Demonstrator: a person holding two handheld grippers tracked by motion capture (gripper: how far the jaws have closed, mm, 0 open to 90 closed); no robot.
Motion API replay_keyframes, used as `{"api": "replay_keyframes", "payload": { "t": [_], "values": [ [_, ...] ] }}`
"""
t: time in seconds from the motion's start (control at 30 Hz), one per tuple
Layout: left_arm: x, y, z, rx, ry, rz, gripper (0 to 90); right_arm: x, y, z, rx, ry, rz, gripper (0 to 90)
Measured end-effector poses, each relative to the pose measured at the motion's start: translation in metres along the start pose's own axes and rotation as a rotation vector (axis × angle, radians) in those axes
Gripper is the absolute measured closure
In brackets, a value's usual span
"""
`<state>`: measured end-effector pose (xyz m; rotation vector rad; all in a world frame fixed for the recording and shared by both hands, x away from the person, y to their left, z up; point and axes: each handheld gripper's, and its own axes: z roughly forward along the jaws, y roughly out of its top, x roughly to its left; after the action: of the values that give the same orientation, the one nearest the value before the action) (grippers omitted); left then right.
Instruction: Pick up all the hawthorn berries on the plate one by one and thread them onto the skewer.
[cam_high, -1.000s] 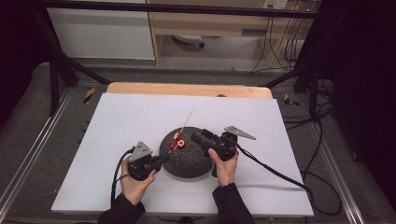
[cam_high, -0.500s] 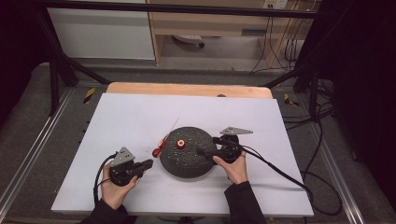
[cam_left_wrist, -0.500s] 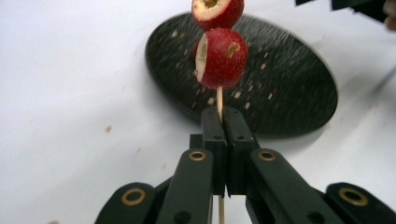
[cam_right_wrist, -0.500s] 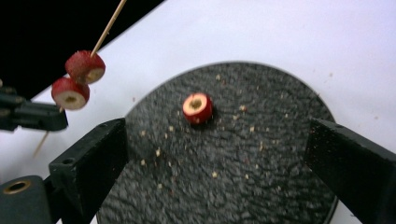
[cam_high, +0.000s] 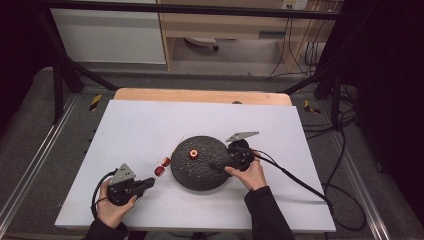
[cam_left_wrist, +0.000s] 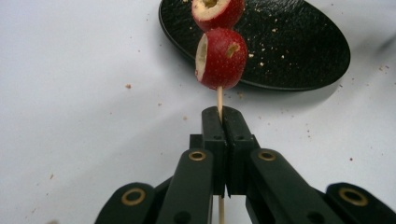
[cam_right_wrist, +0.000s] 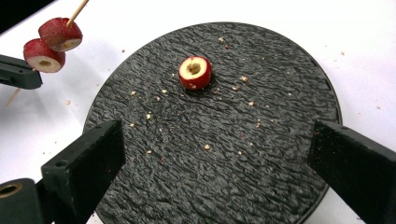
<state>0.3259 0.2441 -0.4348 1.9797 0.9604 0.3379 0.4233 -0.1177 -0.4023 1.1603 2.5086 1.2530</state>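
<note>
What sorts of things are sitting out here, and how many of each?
Red fruit pieces: 3, two on the skewer, one loose on the plate
Wooden skewer: 1
Black plate: 1
Hand-held grippers: 2, left, right
Total: 7

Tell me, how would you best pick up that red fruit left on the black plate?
Grip the fruit across its round red sides, coming from above. It sits alone on the flat plate with its cored hole facing up, so the sides are free all round. The open right gripper would probably have to close gently, as it looks soft.
</note>
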Motion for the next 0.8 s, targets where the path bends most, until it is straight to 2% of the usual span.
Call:
{"api": "replay_keyframes", "payload": {
  "t": [0.07, 0.4, 0.8],
  "values": [
    [0.003, -0.002, -0.002, -0.001, 0.000, -0.004, 88.9, 0.002, 0.006, 0.003, 0.025, -0.008, -0.018, 4.7],
    [0.008, -0.007, -0.007, 0.001, -0.003, -0.011, 88.9, 0.009, 0.026, 0.019, 0.116, -0.014, -0.039, 5.8],
    [0.010, -0.008, -0.007, 0.005, -0.001, -0.015, 88.9, 0.016, 0.053, 0.044, 0.197, -0.035, -0.071, 9.5]
  ]
}}
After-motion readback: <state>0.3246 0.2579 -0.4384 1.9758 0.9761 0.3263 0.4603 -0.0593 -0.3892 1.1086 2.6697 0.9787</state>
